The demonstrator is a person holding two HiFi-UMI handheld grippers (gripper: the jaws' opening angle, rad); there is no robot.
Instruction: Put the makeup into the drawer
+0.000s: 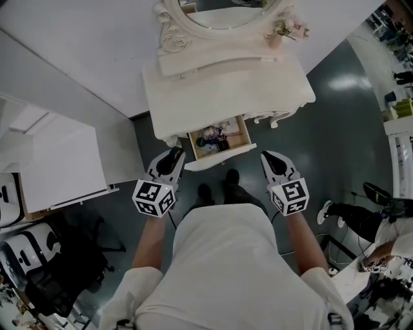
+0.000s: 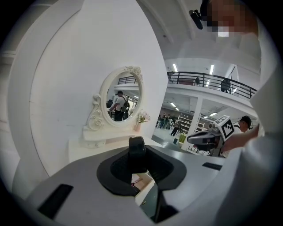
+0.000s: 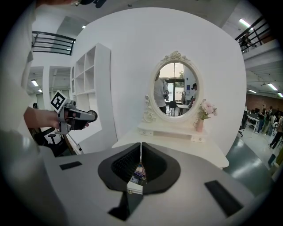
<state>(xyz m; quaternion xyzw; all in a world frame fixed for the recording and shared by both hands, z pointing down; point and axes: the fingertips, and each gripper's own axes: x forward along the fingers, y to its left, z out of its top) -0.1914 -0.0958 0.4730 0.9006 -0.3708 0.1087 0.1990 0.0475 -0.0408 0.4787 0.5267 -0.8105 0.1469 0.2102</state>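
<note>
between the jaws of the left gripper (image 1: 175, 155): a black, round-edged makeup case (image 2: 136, 153), stood on edge and pinched from both sides, jaws part-way apart around it. exact kind of makeup not readable. carried in the air just short of the open drawer (image 1: 246, 133), off its left front corner in the head view, not over it and not touching it. more makeup (image 1: 213, 138) lying inside that drawer, a jumble of small dark and pale pieces too small to sort. drawer pulled out from the middle of a white dressing table (image 1: 193, 90), wood-coloured inside, white across the front. off the drawer's right front corner, the right gripper (image 1: 267, 156): jaws pressed together with only a thin slit between, nothing in them. beneath both pairs of jaws in the gripper views, a glimpse down into the drawer. at the back of the tabletop, an oval mirror (image 1: 222, 13) in a carved white frame; beside it on the right, a small pink vase (image 1: 279, 35) of pale flowers. behind each gripper's jaws, its marker cube (image 1: 154, 197); both grippers carried by a person (image 1: 226, 271) in a white top. dark shoes (image 1: 229, 180) on the grey floor (image 1: 335, 129), just in front of the drawer. left of the table, a white shelf unit (image 3: 90, 84).
</note>
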